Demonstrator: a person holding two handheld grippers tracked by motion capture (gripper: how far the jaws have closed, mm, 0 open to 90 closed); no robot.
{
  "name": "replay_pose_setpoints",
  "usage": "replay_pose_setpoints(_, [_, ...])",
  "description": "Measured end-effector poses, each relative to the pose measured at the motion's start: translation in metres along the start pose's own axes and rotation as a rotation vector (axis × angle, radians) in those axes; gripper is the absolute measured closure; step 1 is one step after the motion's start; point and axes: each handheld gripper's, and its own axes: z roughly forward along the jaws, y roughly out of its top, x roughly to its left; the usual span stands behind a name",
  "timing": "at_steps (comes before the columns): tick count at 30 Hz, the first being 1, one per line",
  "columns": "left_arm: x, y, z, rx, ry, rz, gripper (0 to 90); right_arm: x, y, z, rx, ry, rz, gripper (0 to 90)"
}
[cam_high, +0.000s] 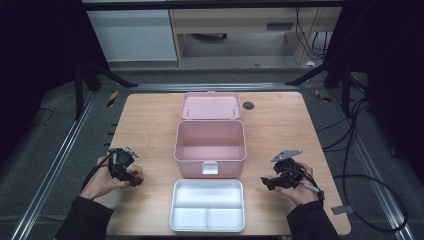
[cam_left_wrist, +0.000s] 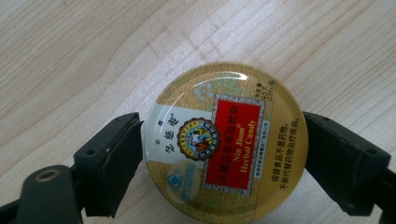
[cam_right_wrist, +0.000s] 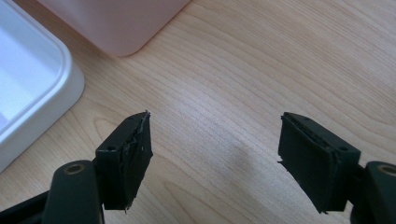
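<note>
Slippage is my main worry: the candy tin (cam_left_wrist: 225, 142) is round, smooth and glossy, and my left claw (cam_left_wrist: 223, 158) meets it only at two narrow spots on its rim, at about nine and three o'clock in the left gripper view. If I lift with the pads off the widest line, or squeeze unevenly, I judge the tin could squirt out sideways and skate across the bench (cam_high: 150, 125). A tilted lift might also let it pivot between the pads and drop flat again.

My left claw is closed down to the width of the tin, with the jaws flanking it on both sides; the left pad looks to be touching the rim, the right one is at the rim or just beside it, and I cannot be sure it presses. The tin lies face up on the bench, squarely between the jaws, lid label readable.

From the high view, tin and left claw (cam_high: 125, 169) sit at roughly eight o'clock from the open pink box (cam_high: 210, 145), near the white divided tray (cam_high: 207, 205) but apart from it.

My right claw (cam_right_wrist: 215, 156) hangs wide and empty over bare wood, at about four o'clock from the pink box.
</note>
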Motion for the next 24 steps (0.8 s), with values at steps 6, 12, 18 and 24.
replay_pose_setpoints(6, [-0.001,0.002,0.0,0.016,0.002,0.017,19.7,0.0,0.0,0.0,0.003,0.0,0.0,26.1])
replay_pose_setpoints(12, [-0.001,0.002,-0.009,-0.005,0.008,0.018,19.9,-0.001,-0.001,-0.001,0.003,-0.002,0.0,26.3])
replay_pose_setpoints(18, [-0.009,0.006,-0.027,-0.055,0.005,0.039,19.9,-0.001,-0.001,0.0,0.005,-0.005,0.004,26.4])
replay_pose_setpoints(24, [-0.027,0.016,-0.042,-0.114,-0.007,0.09,19.9,-0.002,-0.001,-0.001,-0.002,-0.007,0.011,26.8])
